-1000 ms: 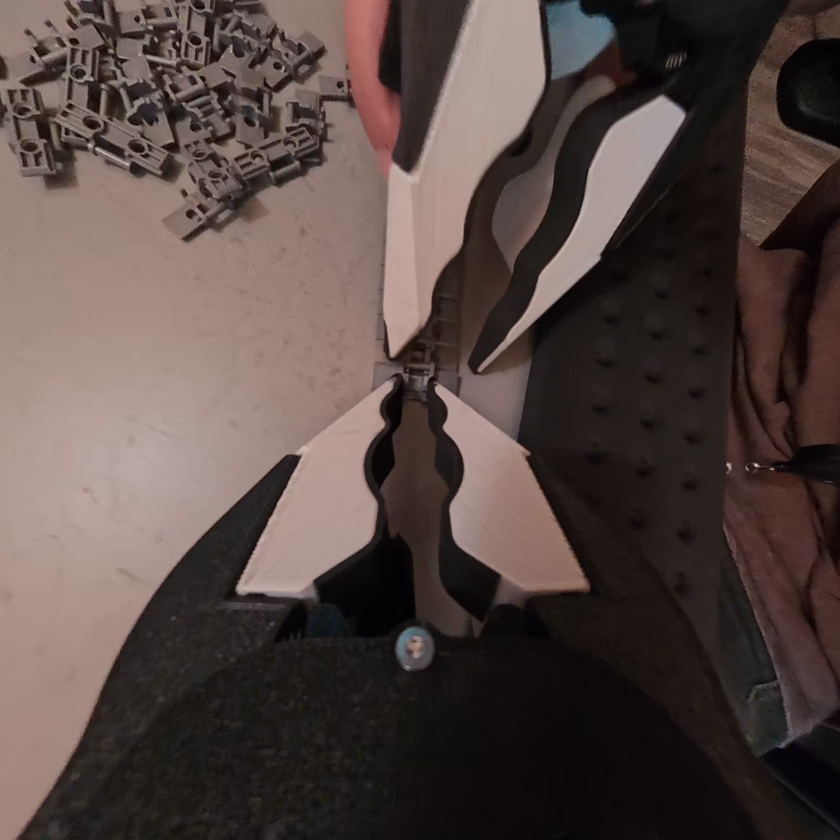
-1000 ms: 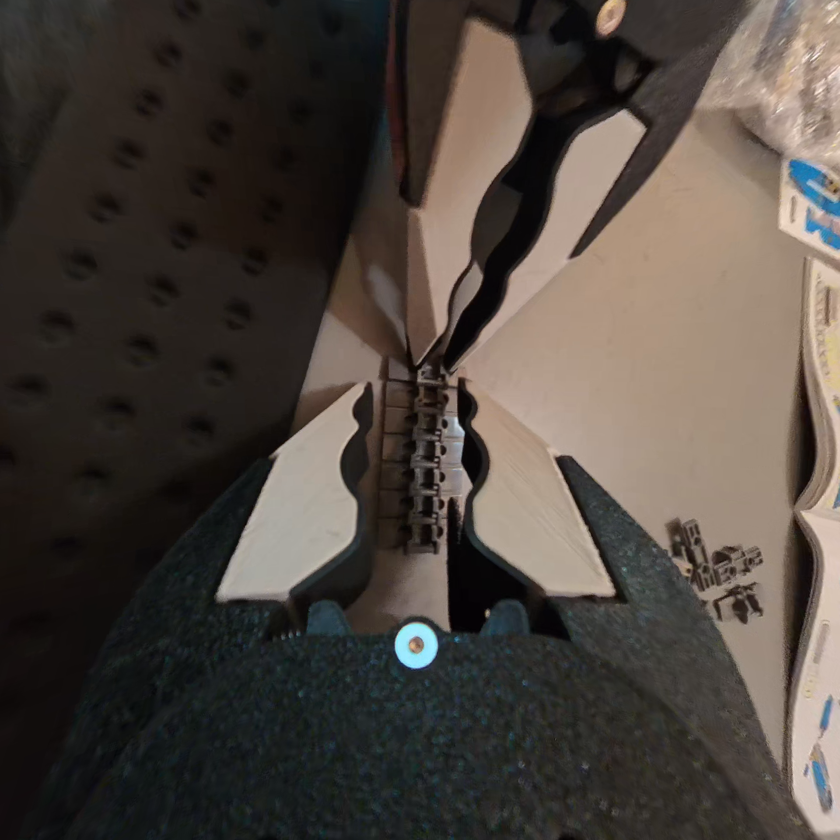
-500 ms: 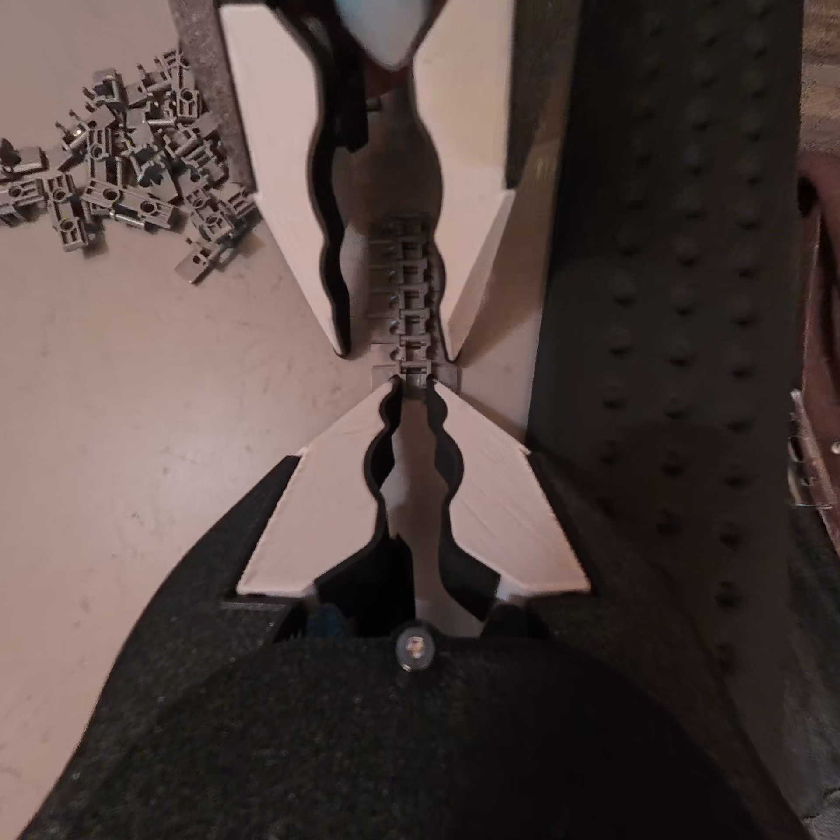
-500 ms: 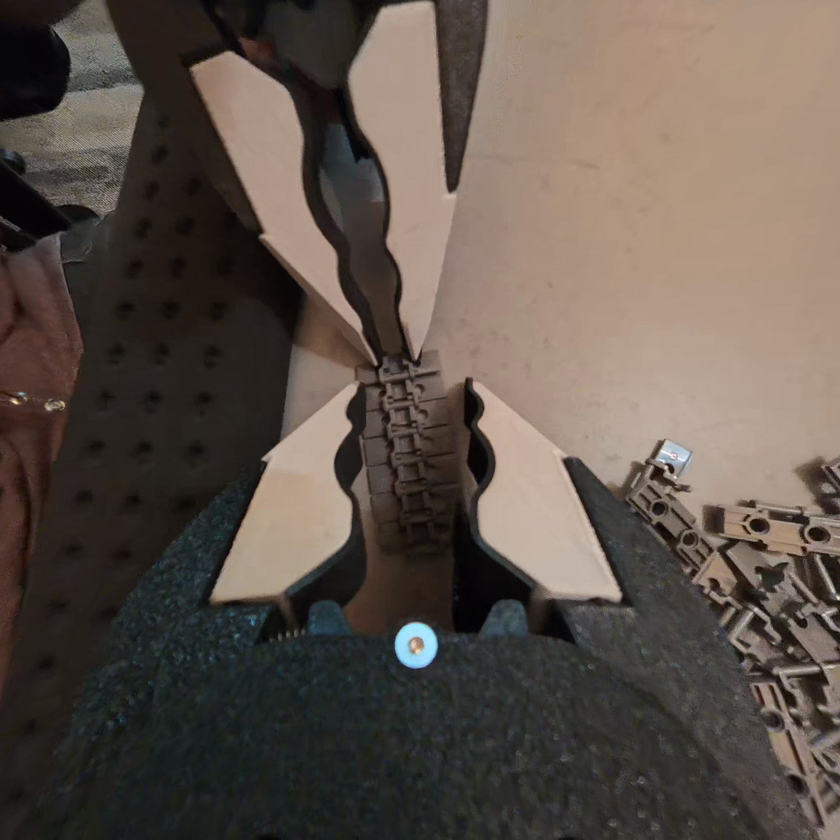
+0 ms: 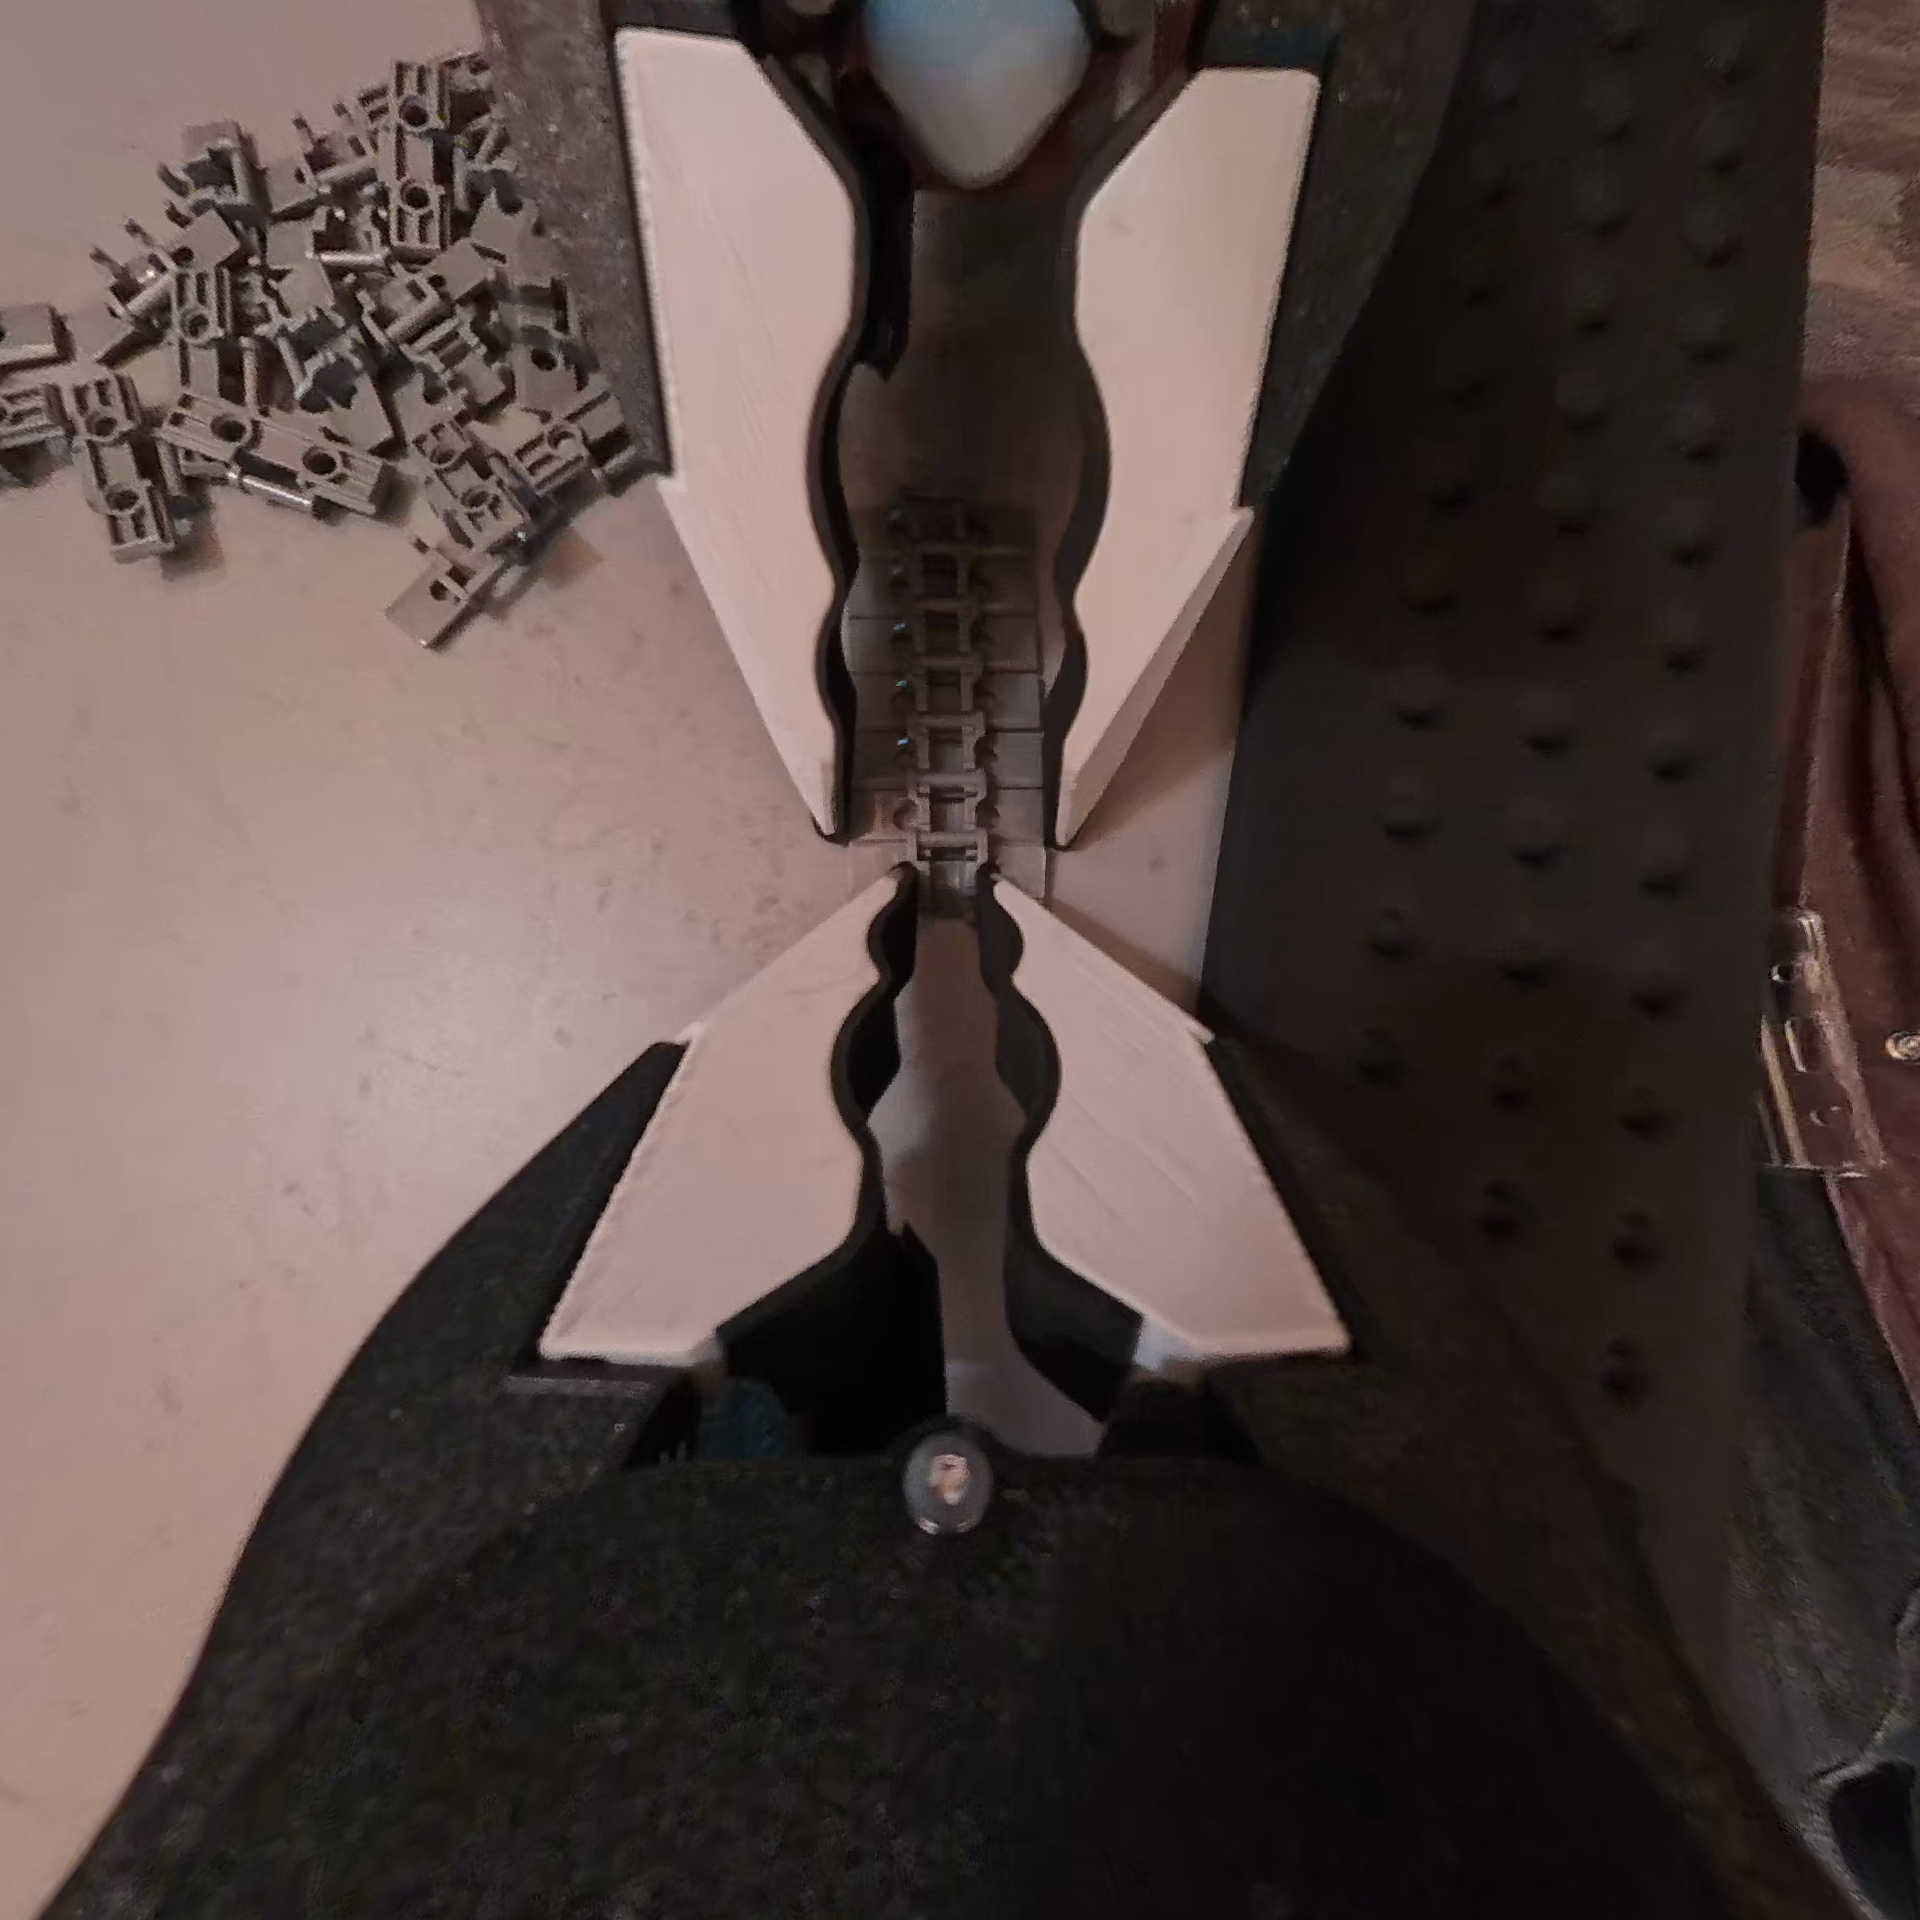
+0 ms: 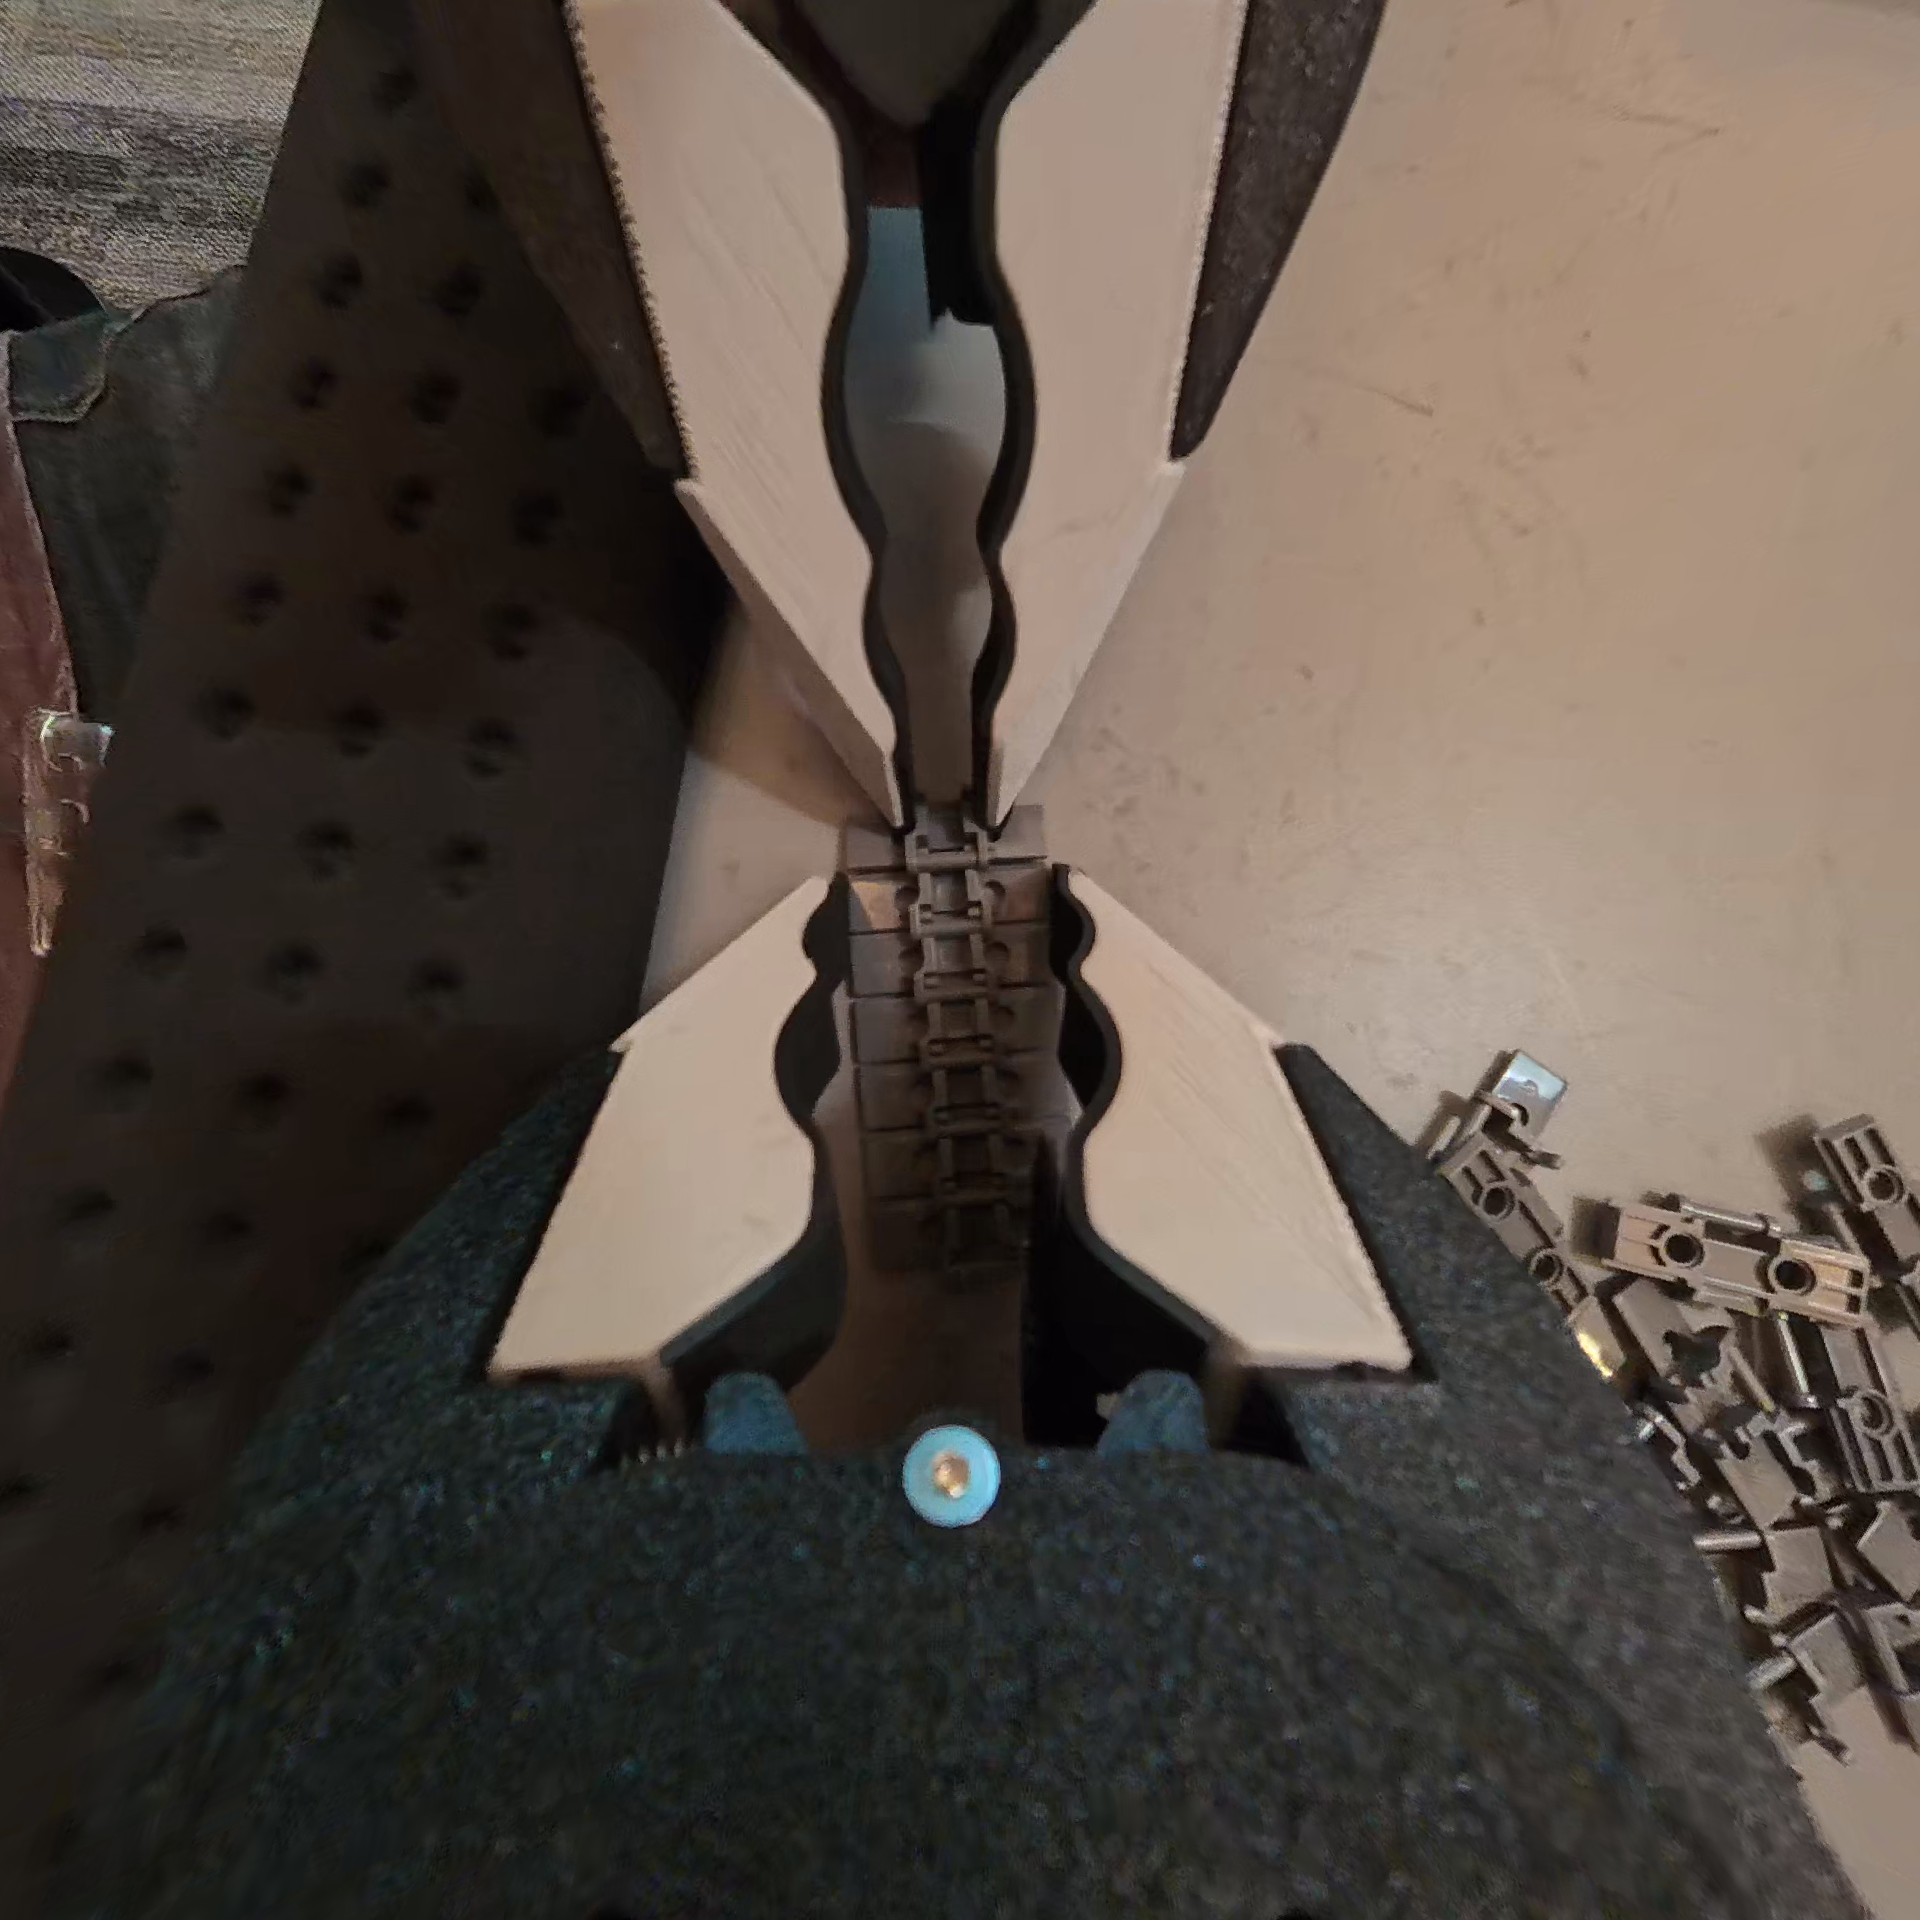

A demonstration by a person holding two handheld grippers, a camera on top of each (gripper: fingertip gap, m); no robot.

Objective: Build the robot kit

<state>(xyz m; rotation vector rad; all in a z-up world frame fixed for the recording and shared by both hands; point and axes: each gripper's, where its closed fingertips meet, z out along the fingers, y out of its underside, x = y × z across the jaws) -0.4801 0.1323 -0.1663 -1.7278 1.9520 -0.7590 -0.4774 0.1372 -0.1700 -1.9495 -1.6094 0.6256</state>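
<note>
Both grippers are meeting tip to tip: left gripper (image 5: 945,883) is pinching the chain (image 5: 948,696) by its end link, right gripper (image 6: 945,894) is clamping its sides above the table (image 5: 312,935). A twist could be popping that end link loose.

Bare tabletop (image 5: 312,987) open, loose grey links (image 5: 312,353) heaped — dimpled foam (image 5: 1507,727) alongside

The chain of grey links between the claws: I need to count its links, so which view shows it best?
The right wrist view: the chain of grey links runs lengthwise inside the right claw, lit and fairly sharp. The left wrist view shows the chain farther off, with the left claw pinching its near end link.
</note>
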